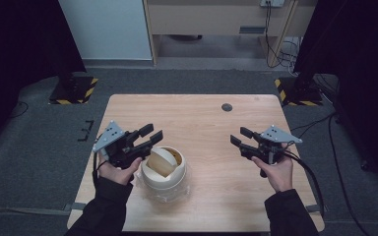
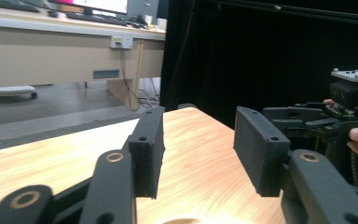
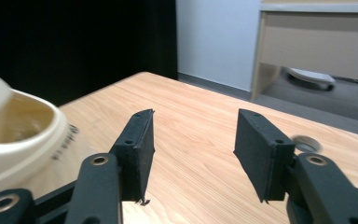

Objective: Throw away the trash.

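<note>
Both the left gripper (image 1: pixel 150 135) and right gripper (image 1: pixel 240 136) were wide open, holding nothing, with a bowl (image 1: pixel 163 168) between them.

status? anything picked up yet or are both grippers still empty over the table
Nothing looks done. The cream container sits on the table with its lid tilted inside the opening. Left gripper is open just above the container's rim, holding nothing; right gripper is open over bare wood, well apart. In hand: apparently an approach by the left. Any grasp is left.
</note>
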`<state>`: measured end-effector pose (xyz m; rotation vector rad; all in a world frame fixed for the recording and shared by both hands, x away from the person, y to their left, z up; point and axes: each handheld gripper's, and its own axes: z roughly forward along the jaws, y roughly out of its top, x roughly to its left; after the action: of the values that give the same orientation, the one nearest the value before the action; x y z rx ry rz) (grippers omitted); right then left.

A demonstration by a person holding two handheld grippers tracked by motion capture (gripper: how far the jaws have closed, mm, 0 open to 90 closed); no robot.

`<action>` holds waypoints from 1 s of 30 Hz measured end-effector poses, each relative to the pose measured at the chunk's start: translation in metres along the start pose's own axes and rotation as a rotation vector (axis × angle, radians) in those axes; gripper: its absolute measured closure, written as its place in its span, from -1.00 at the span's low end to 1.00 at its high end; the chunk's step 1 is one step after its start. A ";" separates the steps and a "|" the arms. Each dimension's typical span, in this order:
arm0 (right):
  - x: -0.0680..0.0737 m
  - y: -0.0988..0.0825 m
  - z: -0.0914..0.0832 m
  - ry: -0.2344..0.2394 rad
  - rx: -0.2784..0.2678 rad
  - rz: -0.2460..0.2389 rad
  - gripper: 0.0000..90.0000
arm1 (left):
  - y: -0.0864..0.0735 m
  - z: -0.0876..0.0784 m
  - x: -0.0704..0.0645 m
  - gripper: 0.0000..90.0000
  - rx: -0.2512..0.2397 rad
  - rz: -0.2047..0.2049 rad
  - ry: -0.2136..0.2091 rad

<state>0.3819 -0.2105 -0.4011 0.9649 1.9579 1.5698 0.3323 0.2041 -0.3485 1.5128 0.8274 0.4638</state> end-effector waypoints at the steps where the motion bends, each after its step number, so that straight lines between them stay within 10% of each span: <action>1: -0.003 -0.002 -0.001 -0.013 0.004 0.001 0.01 | -0.002 -0.005 0.003 0.14 0.000 -0.003 0.010; 10: -0.029 -0.027 -0.014 -0.121 0.063 0.051 -0.24 | -0.034 -0.043 0.038 -0.12 0.038 -0.036 0.127; 30: -0.079 -0.090 -0.036 -0.303 0.240 0.159 -0.51 | -0.135 -0.056 0.112 -0.51 0.400 -0.031 0.346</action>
<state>0.3860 -0.3025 -0.4855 1.3966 1.9173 1.1965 0.3359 0.3176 -0.4936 1.8087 1.2700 0.5704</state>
